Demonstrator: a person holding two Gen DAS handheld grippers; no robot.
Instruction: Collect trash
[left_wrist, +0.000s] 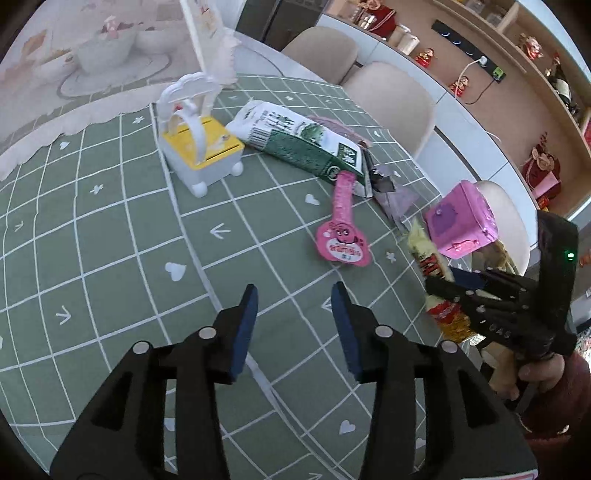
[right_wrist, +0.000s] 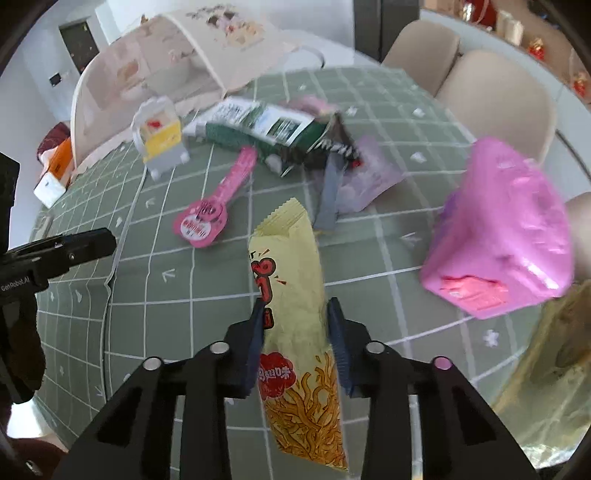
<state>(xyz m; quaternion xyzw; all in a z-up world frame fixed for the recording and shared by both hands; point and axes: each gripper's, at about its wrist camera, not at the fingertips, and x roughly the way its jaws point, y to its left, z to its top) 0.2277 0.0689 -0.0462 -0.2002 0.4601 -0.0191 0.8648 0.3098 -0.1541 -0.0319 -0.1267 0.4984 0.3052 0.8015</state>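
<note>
The right claw (right_wrist: 295, 306) is closed on a yellow snack wrapper (right_wrist: 295, 266), its blue pads (right_wrist: 258, 332) pinching the packet near mid-length with the serrated top end sticking forward over the table (right_wrist: 221, 295) and the printed lower end trailing back between the arms. The grip looks to be on thin, slippery film across a narrow band, so the likeliest failure is the wrapper sliding or twisting out if the claw swings quickly; the motion blur in the right wrist view suggests it is moving. Just to the right hangs a pink bag (right_wrist: 509, 229), apparently the trash bag, though its mouth is not visible from here, so a drop aimed by guess could miss and land the wrapper back on the table or over the edge. The left claw (left_wrist: 294, 295) is open wide and holds nothing, hovering over the green checked cloth, well short of the pink spoon-shaped packet (left_wrist: 341, 236). Beyond that lie a green and white carton (left_wrist: 295, 136), a grey and lilac torn wrapper (left_wrist: 391, 192) and a small white and yellow toy bin (left_wrist: 199, 147). Both claws work close together near the bag, so they could knock each other or tip it.
</note>
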